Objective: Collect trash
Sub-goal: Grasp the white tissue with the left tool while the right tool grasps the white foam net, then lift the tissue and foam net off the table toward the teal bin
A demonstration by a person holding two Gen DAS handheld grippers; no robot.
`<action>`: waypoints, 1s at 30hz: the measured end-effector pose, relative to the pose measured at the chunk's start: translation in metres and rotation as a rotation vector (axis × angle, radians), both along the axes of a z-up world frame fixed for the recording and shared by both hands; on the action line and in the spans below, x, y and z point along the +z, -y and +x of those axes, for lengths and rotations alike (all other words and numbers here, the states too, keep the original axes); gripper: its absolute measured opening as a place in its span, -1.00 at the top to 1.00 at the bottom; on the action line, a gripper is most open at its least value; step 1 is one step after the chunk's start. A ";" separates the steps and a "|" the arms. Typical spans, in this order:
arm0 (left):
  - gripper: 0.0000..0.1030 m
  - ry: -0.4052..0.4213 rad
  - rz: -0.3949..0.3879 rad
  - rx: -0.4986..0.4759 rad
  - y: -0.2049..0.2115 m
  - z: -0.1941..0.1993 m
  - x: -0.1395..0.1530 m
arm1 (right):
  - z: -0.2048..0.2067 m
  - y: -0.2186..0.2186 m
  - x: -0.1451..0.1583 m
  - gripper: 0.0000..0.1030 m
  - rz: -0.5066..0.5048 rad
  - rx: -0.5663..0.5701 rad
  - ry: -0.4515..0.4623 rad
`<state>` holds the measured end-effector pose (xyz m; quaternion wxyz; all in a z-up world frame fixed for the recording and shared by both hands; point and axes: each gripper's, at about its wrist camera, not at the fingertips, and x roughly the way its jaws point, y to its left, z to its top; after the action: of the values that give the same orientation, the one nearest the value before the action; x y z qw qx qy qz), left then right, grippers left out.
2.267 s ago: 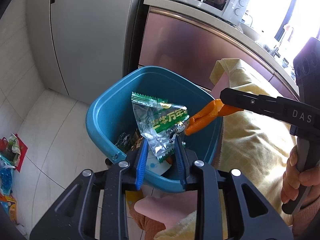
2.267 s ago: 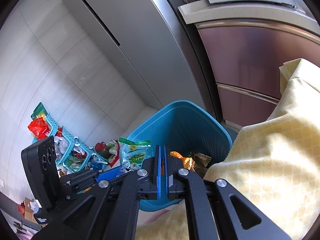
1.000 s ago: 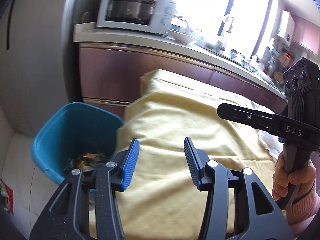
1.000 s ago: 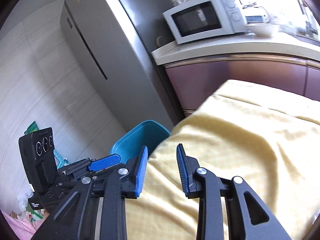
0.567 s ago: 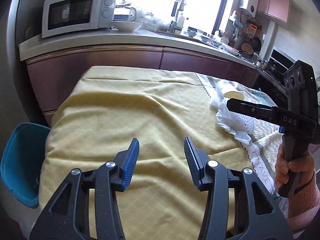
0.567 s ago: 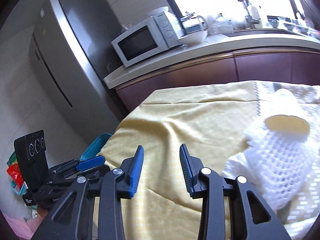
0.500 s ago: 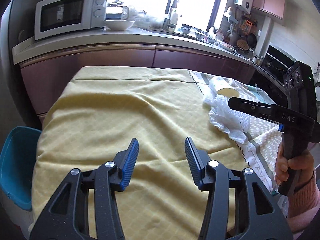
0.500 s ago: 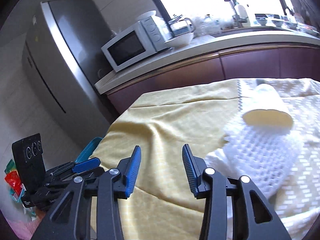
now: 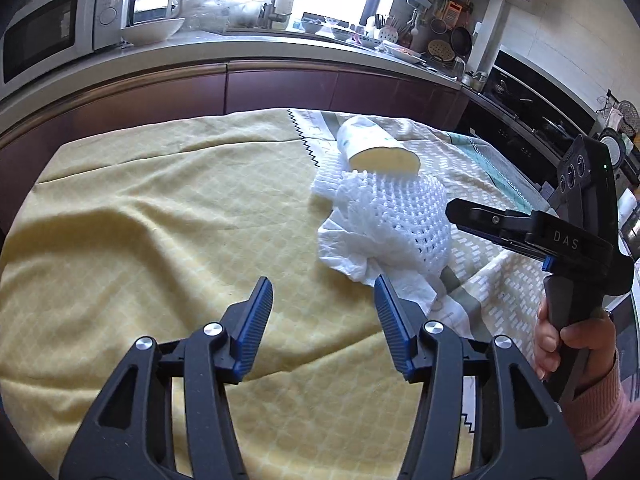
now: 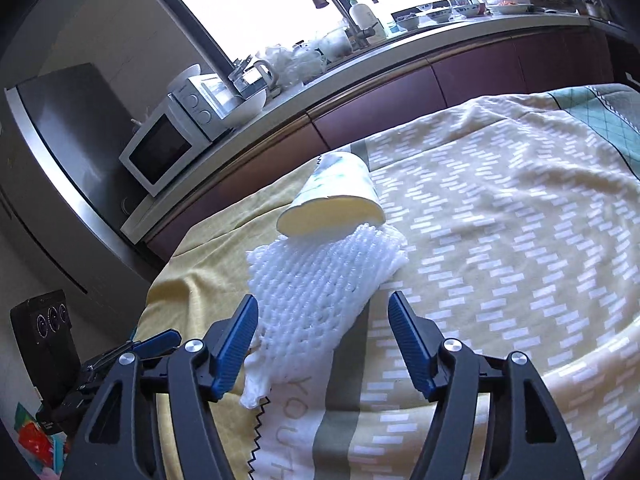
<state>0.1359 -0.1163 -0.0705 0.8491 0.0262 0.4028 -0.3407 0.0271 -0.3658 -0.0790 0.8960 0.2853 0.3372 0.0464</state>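
A white foam net sleeve (image 9: 404,216) (image 10: 320,284) lies on the yellow tablecloth (image 9: 160,216). A paper cup (image 9: 376,148) (image 10: 340,196) lies on its side just behind it, and a crumpled white tissue (image 9: 356,252) lies against its near side. My left gripper (image 9: 323,292) hovers before the tissue, jaws opening, nothing between them. My right gripper (image 10: 323,304) hangs over the net's near end, jaws opening wide. The net shows between its fingers, and the pads do not press it. A hand (image 9: 568,344) holds the right gripper's handle.
A kitchen counter (image 9: 240,44) with a microwave (image 10: 168,148), a bowl and a sink runs behind the table. A steel fridge (image 10: 60,152) stands at the left. Coloured wrappers (image 10: 32,440) lie on the floor. The cloth's patterned half (image 10: 500,240) is bare.
Both grippers have swung away from the blue bin and across the table to the net, cup and tissue. Both pairs of jaws stand wider, the right much wider.
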 end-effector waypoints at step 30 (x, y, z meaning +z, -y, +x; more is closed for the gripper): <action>0.86 -0.127 -0.015 -0.067 0.043 0.025 -0.022 | -0.003 0.006 0.005 0.79 0.102 0.073 0.058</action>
<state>0.1604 -0.1596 -0.0927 0.8100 0.0115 0.4524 -0.3730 0.0237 -0.3716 -0.0744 0.8873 0.3166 0.3186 0.1045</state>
